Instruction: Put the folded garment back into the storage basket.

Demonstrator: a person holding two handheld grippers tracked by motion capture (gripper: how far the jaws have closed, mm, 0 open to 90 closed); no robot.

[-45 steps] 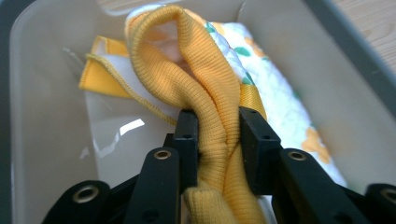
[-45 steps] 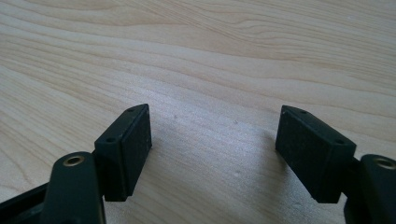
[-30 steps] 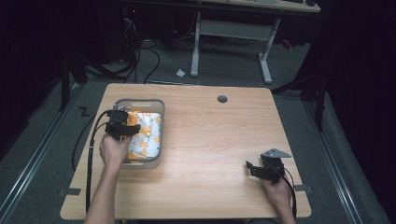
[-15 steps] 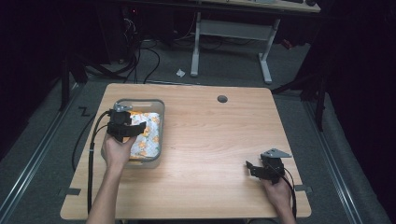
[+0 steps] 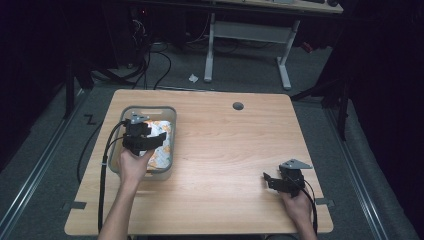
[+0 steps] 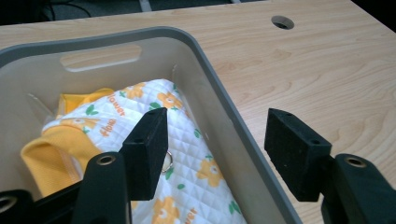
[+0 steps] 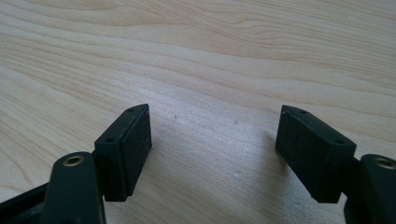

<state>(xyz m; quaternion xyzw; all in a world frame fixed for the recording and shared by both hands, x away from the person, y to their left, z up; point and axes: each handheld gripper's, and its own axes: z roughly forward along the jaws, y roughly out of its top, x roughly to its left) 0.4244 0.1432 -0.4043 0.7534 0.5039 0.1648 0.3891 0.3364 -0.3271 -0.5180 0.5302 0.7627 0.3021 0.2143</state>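
A big wooden table point(image 5: 225, 150) held a grey bin point(image 5: 167, 111) at the left of the frame. A flowery cloth point(image 6: 196, 154) lay inside. The left gripper point(image 6: 215, 149) hung just above it, jaws apart, straddling the bin's wall, holding nothing. The right gripper point(image 7: 217, 149) sat at the lower right, jaws wide, with nothing between them.

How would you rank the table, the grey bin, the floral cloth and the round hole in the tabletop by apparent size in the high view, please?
1. table
2. grey bin
3. floral cloth, partly hidden by the left gripper
4. round hole
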